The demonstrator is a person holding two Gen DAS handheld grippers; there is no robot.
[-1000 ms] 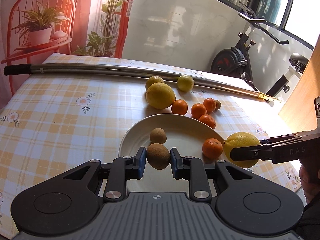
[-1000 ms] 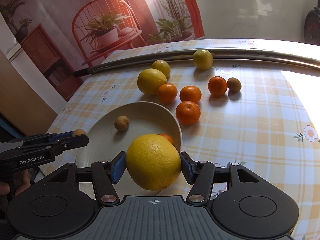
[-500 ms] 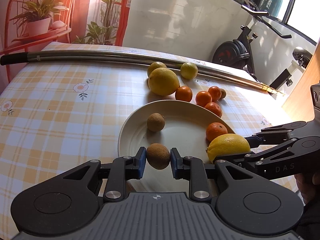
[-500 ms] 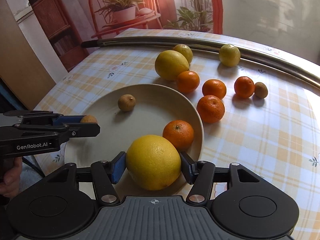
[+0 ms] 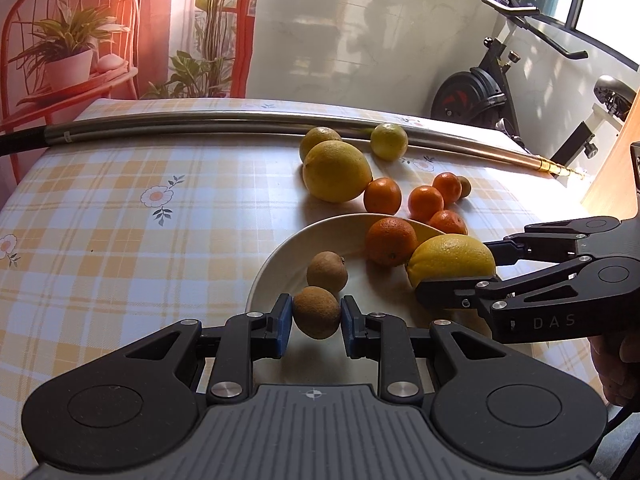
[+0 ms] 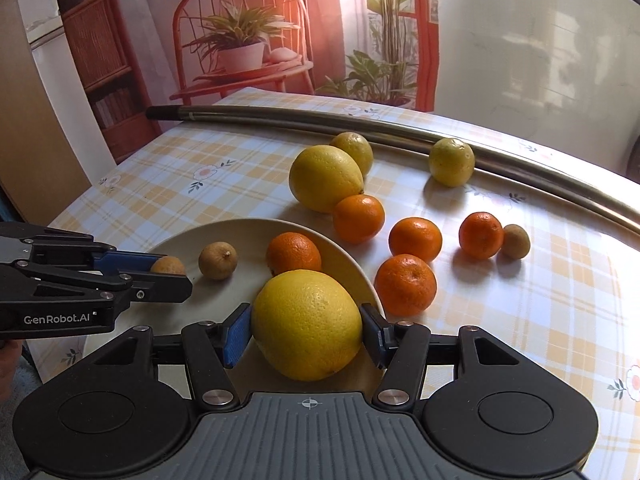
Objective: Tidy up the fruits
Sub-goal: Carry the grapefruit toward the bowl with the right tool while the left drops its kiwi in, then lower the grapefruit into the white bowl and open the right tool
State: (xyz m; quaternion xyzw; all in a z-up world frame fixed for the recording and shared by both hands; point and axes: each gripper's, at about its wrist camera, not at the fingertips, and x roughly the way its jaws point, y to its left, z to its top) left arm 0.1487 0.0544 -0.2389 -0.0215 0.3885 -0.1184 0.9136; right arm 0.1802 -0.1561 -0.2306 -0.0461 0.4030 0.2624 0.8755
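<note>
A white plate [image 5: 280, 264] [image 6: 248, 230] sits near the table's front edge, holding a brown kiwi [image 5: 327, 271] [image 6: 217, 261] and an orange [image 5: 392, 241] [image 6: 293, 252]. My left gripper [image 5: 316, 317] [image 6: 168, 270] is shut on a second kiwi [image 5: 317, 312] just above the plate's near rim. My right gripper [image 6: 306, 330] [image 5: 452, 270] is shut on a big yellow lemon [image 6: 307, 324] [image 5: 451, 258], held over the plate's right side beside the orange.
Loose on the checked tablecloth beyond the plate lie a large lemon [image 6: 326, 178], two small yellow-green citrus [image 6: 451, 161], several mandarins [image 6: 405, 285] and a kiwi [image 6: 515, 241]. A long metal pole [image 6: 360, 124] crosses the back. An exercise bike [image 5: 480, 92] stands behind.
Both grippers moved forward and lower over the plate with their fruit still held. The lemon now sits close beside the orange; the held kiwi is nearer the plate's kiwi.
</note>
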